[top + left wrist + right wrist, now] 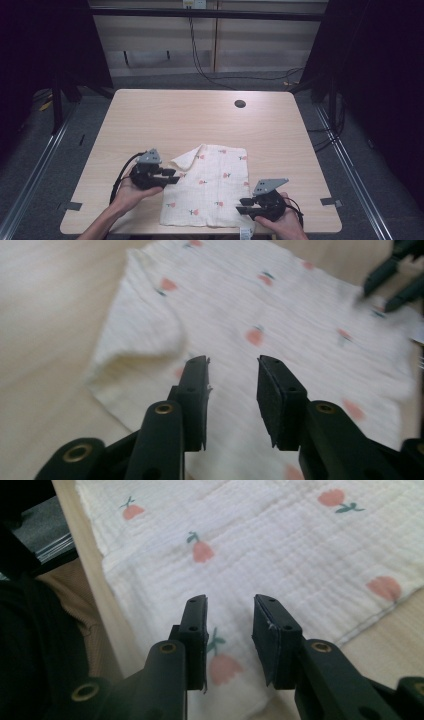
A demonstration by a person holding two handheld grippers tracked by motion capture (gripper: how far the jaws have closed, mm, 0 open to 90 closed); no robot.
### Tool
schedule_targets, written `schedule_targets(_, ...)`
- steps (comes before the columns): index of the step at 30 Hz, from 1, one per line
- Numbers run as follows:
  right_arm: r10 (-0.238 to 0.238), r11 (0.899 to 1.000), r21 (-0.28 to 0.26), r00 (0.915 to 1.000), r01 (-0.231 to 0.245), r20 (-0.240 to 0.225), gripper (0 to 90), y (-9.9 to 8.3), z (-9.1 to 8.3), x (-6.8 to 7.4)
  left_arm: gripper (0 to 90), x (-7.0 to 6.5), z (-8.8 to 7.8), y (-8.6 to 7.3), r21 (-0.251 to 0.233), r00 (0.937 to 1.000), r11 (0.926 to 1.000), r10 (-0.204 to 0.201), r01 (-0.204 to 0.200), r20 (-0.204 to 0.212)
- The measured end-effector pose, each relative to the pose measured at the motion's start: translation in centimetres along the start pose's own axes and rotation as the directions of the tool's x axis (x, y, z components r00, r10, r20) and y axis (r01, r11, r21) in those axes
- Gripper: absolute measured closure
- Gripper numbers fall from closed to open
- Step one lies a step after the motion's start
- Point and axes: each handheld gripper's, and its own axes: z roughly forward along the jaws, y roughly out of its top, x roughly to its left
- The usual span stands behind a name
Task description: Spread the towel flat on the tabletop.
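High view: a white cloth (pixel 212 187) printed with small red flowers lies flat near the table's (pixel 200 115) front edge, between two hand-held grippers. Right gripper (pixel 243 206), jaws parted and empty, hovers over the cloth's near right corner; left gripper (pixel 175 176), jaws likewise apart, sits at its left edge, just beside a turned-up corner. Beyond the cloth, bare wood runs to a small round hole (pixel 240 104) near the far edge.

The right gripper (pixel 231 611) hangs with its jaws parted above the white cloth (pixel 280 550) printed with pink flowers, close to the cloth's corner at the table's (pixel 107 610) near edge.
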Motion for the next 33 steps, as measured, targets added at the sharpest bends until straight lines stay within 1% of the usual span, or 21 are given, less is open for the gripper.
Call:
schedule_targets(1, -0.001, 1.000, -0.004, 1.0000, 0.001, 0.006, 67.1, 0.0, 0.0, -0.1, 61.9, 0.4, 0.5, 0.3, -0.003, 0.9996, 1.0000, 0.005, -0.005, -0.028)
schedule_targets(2, 0.006, 1.000, -0.008, 0.9999, -0.006, 0.012, 67.0, -0.1, 0.0, -0.3, 60.9, 0.9, 1.0, 0.5, -0.014, 0.9997, 0.9999, -0.007, 0.007, -0.023)
schedule_targets(3, 0.013, 1.000, -0.010, 0.9999, -0.013, 0.008, 66.9, -0.2, 0.0, -0.5, 60.6, 1.3, 1.6, 0.8, -0.004, 0.9997, 1.0000, -0.009, 0.009, -0.022)
schedule_targets(4, 0.016, 1.000, -0.006, 0.9998, -0.016, 0.014, 66.3, -0.3, -0.1, -0.6, 60.2, 1.6, 2.2, 0.9, 0.010, 0.9995, 0.9999, 0.004, -0.003, -0.031)
schedule_targets(5, 0.021, 1.000, -0.008, 0.9994, -0.021, 0.026, 65.9, -0.4, -0.1, -0.7, 60.2, 1.9, 2.8, 0.9, 0.009, 0.9995, 0.9999, 0.007, -0.006, -0.030)
schedule_targets(6, 0.024, 1.000, -0.010, 0.9993, -0.024, 0.027, 65.9, -0.4, -0.2, -0.9, 60.1, 2.1, 3.3, 1.0, 0.023, 0.9994, 0.9997, 0.001, 0.000, -0.034)
schedule_targets(7, 0.025, 1.000, -0.012, 0.9992, -0.025, 0.030, 65.9, -0.5, -0.3, -0.9, 59.2, 2.2, 3.8, 1.0, 0.032, 0.9991, 0.9995, 0.008, -0.006, -0.042)
schedule_targets(8, 0.033, 0.999, -0.019, 0.9990, -0.032, 0.031, 65.8, -0.5, -0.3, -1.0, 58.4, 2.2, 4.3, 1.0, 0.051, 0.9978, 0.9986, 0.017, -0.014, -0.064)
schedule_targets(10, 0.034, 0.999, -0.024, 0.9991, -0.034, 0.024, 65.6, -0.5, -0.5, -1.1, 52.1, 2.3, 5.1, 1.2, 0.072, 0.9967, 0.9974, 0.007, -0.001, -0.081)
schedule_targets(11, 0.033, 0.999, -0.024, 0.9991, -0.032, 0.026, 65.0, -0.5, -0.5, -1.1, 50.9, 2.4, 5.4, 1.2, 0.079, 0.9955, 0.9969, 0.012, -0.004, -0.094)
schedule_targets(13, 0.037, 0.999, -0.014, 0.9988, -0.036, 0.033, 64.0, -0.6, -0.4, -1.1, 59.2, 2.7, 5.8, 1.1, 0.093, 0.9945, 0.9956, 0.009, 0.001, -0.104)
schedule_targets(15, 0.031, 0.999, -0.015, 0.9991, -0.031, 0.030, 63.9, -0.6, -0.4, -1.1, 76.9, 3.0, 5.7, 1.2, 0.093, 0.9927, 0.9957, 0.019, -0.008, -0.119)
schedule_targets(16, 0.031, 0.999, -0.015, 0.9991, -0.031, 0.030, 63.9, -0.6, -0.4, -1.1, 82.5, 3.0, 5.7, 1.2, 0.093, 0.9927, 0.9957, 0.019, -0.008, -0.119)
schedule_targets(17, 0.030, 1.000, -0.011, 0.9990, -0.030, 0.033, 63.8, -0.6, -0.4, -1.0, 86.4, 3.4, 5.6, 1.2, 0.074, 0.9933, 0.9972, -0.002, 0.010, -0.116)
schedule_targets(20, 0.029, 1.000, -0.007, 0.9991, -0.029, 0.031, 63.7, -0.5, -0.3, -1.0, 86.7, 4.3, 5.0, 1.5, 0.046, 0.9934, 0.9981, -0.036, 0.041, -0.109)
schedule_targets(24, 0.028, 1.000, 0.006, 0.9990, -0.028, 0.034, 61.9, -0.5, -0.1, -1.0, 84.1, 5.4, 4.6, 2.1, 0.041, 0.9899, 0.9974, -0.053, 0.059, -0.131)
schedule_targets(26, 0.027, 1.000, 0.002, 0.9992, -0.027, 0.030, 61.5, -0.5, -0.1, -0.9, 78.2, 5.7, 4.4, 2.3, 0.033, 0.9889, 0.9979, -0.050, 0.056, -0.140)
schedule_targets(27, 0.025, 1.000, 0.000, 0.9991, -0.025, 0.035, 61.1, -0.5, -0.2, -0.8, 72.8, 5.9, 4.1, 2.4, 0.029, 0.9861, 0.9978, -0.055, 0.060, -0.157)
schedule_targets(30, 0.030, 1.000, 0.002, 0.9989, -0.030, 0.035, 61.0, -0.7, -0.3, -1.0, 59.8, 6.5, 3.2, 2.2, -0.019, 0.9795, 0.9936, -0.113, 0.111, -0.167)
schedule_targets(32, 0.030, 1.000, 0.002, 0.9987, -0.030, 0.041, 61.6, -0.7, -0.3, -1.1, 56.2, 6.7, 2.8, 2.0, -0.016, 0.9799, 0.9931, -0.118, 0.117, -0.161)
schedule_targets(33, 0.029, 1.000, -0.001, 0.9987, -0.029, 0.041, 61.6, -0.7, -0.4, -1.1, 54.1, 6.7, 2.4, 1.5, -0.018, 0.9782, 0.9921, -0.125, 0.124, -0.166)
